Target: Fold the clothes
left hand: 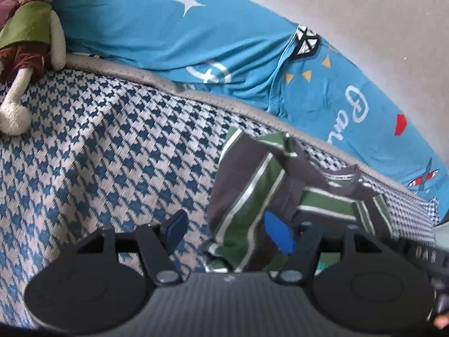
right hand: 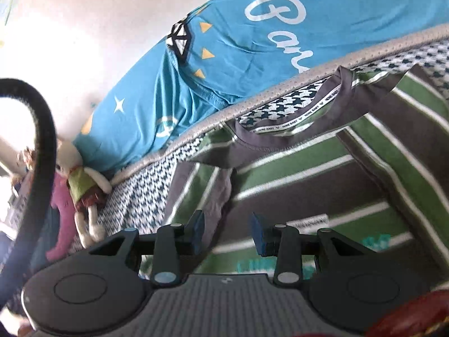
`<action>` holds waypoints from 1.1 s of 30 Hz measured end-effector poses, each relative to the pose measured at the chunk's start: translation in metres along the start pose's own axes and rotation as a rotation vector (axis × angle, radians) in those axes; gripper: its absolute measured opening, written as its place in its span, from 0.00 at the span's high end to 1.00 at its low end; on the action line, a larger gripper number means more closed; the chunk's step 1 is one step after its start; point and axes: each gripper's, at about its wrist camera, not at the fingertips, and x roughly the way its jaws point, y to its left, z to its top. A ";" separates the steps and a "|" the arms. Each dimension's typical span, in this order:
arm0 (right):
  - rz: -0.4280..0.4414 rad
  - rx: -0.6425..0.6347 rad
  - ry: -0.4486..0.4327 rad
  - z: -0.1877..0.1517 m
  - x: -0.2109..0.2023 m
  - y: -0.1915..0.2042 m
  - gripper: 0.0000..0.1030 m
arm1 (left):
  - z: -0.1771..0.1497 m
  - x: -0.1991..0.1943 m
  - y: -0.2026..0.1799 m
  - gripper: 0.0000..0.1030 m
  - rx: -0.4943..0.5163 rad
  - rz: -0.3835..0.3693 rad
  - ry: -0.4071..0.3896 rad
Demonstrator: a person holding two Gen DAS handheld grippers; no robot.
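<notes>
Striped shirt [right hand: 322, 163]: grey, green and white bands, lying on the houndstooth mat [left hand: 98, 146]. The collar [right hand: 294, 120] lies at the far side, close to the mat's grey perforated border [left hand: 157, 80], so the body's long axis runs from that border back toward the grippers. One sleeve [left hand: 247, 196] is folded in over the body, its stripes running along the body's length while the body's stripes run across it.

Open room: in the left wrist view a broad stretch of bare mat lies left of the shirt, reaching to the plush rabbit [left hand: 31, 45] at the far left corner. The far edge is closed by the border and, beyond it, the blue bedsheet [left hand: 157, 28] printed with stars, triangles and white lettering. A pale wall [right hand: 78, 28] rises behind the sheet.

Left gripper [left hand: 228, 231]: jaws wide and empty; one blue pad [left hand: 277, 233] over the folded sleeve's near end, the other over bare mat beside the shirt's edge.

Right gripper [right hand: 228, 231]: jaws parted moderately, holding nothing, above the shirt's near left part; whether the pads touch the cloth cannot be told.

Black cable [right hand: 42, 140]: loops down the left side of the right wrist view, in front of the rabbit and a pink plush toy [right hand: 66, 219]
</notes>
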 end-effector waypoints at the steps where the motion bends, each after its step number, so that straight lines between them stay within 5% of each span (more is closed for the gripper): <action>1: 0.005 0.009 -0.005 0.003 0.003 -0.001 0.64 | 0.000 0.000 0.001 0.39 -0.003 0.003 0.005; 18: -0.025 -0.015 -0.019 0.018 0.056 -0.002 0.65 | -0.003 0.003 0.013 0.39 0.001 0.048 0.048; 23: -0.019 -0.038 -0.016 0.016 0.063 0.000 0.90 | -0.004 0.003 0.015 0.39 0.004 0.056 0.058; 33: -0.065 -0.046 -0.224 0.031 0.030 0.005 0.92 | -0.005 0.004 0.010 0.33 0.011 0.044 0.062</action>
